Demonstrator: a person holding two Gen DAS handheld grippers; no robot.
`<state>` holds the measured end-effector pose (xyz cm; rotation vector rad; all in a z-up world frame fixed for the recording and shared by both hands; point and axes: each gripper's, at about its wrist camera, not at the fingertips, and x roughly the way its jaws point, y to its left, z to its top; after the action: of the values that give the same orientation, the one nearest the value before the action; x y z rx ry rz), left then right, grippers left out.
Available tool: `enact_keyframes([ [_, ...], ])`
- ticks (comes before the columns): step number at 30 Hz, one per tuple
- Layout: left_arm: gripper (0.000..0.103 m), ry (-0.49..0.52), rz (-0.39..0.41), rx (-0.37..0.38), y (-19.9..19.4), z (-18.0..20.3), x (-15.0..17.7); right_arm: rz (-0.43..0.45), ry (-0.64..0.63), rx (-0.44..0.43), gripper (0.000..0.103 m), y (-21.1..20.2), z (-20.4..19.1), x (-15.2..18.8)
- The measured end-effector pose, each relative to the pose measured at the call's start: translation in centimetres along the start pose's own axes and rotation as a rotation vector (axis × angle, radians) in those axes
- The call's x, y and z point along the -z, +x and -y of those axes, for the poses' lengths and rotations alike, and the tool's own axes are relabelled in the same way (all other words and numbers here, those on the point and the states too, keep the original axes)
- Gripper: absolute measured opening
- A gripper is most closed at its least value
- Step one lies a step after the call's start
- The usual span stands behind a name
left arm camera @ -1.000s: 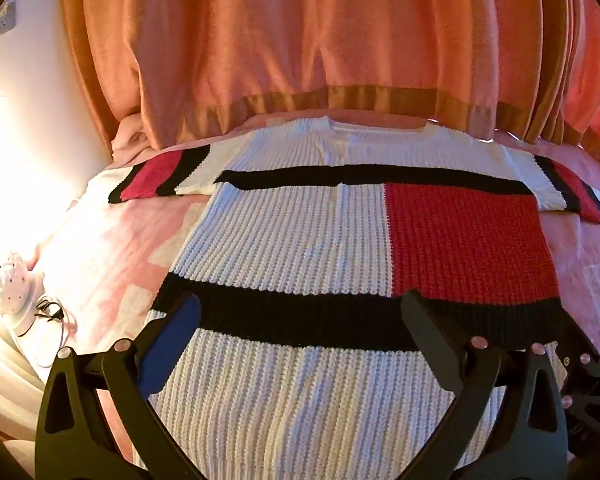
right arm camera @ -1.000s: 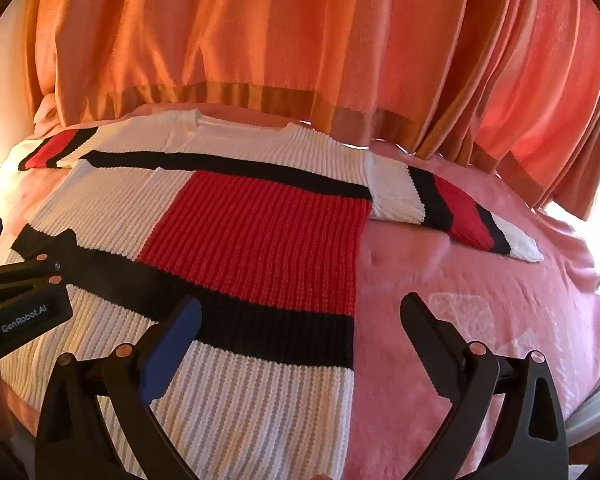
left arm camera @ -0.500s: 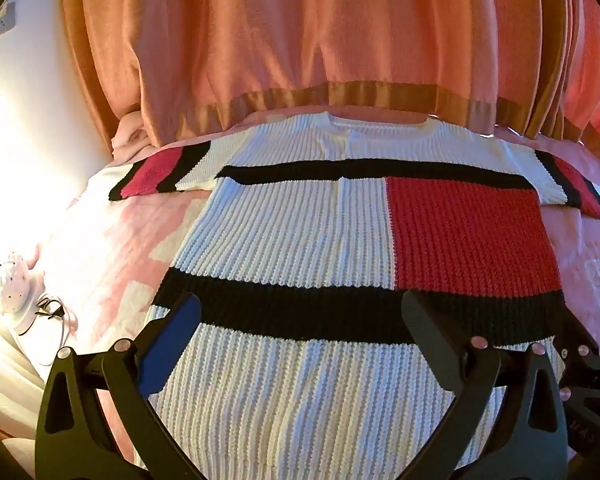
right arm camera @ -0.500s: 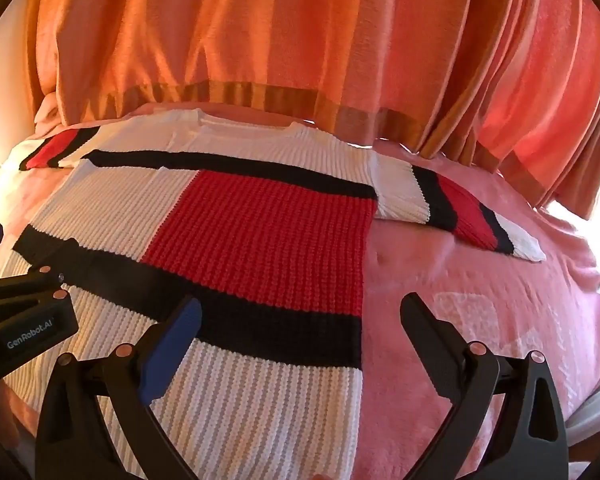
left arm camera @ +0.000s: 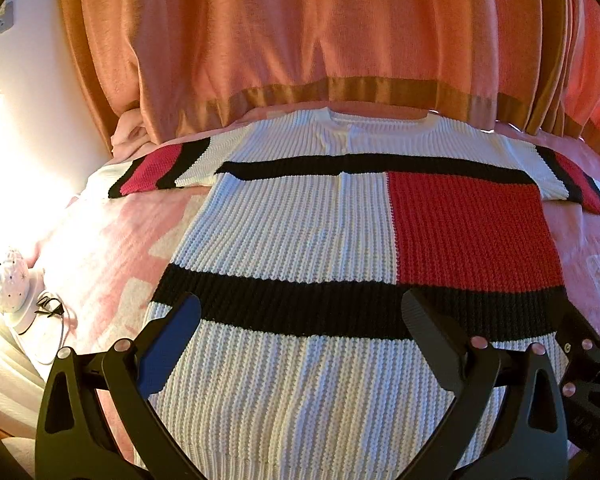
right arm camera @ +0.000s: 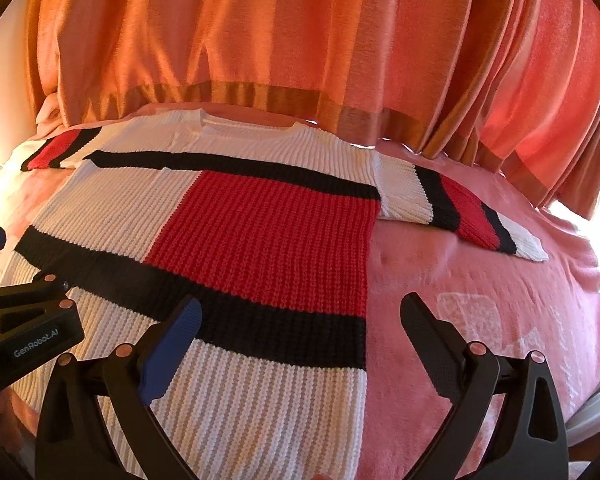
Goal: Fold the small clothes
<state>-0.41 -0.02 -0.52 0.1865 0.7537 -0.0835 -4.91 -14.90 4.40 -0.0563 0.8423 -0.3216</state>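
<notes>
So the knit sweater [left arm camera: 308,240] is lying flat and face up on the pink bedspread [left arm camera: 112,256], sleeves spread out to both sides, neckline at the far end by the orange curtain [left arm camera: 300,40]. Both grippers hang over the hem end. The left gripper [left arm camera: 300,320] has its jaws wide apart with nothing between them, right over the lower black band and the white ribbed part below it. The right gripper [right arm camera: 300,320] is spread just as wide and empty too, sitting over the sweater's right edge — one finger above the knit, the other above bare bedspread.

Chunky ribbed knit, blocky pattern: white panels, a big red rectangle, thick black stripes, and red-and-black bands on the sleeves. The bedspread looks soft and fuzzy with a pale pattern in it.

The left view catches a small white dotted lamp [left arm camera: 10,284] with a cord off the bed's left side, in strong glare. The right view shows the whole right sleeve [right arm camera: 460,210] lying flat, and the left gripper's body poking in at the left edge.
</notes>
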Motion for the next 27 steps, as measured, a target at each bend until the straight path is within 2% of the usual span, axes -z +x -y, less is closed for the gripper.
enact_keyframes([
  [27, 0.098, -0.017, -0.016, -0.007, 0.29, -0.45, 0.37, -0.014, 0.042, -0.040, 0.098, 0.32, -0.19, -0.17],
])
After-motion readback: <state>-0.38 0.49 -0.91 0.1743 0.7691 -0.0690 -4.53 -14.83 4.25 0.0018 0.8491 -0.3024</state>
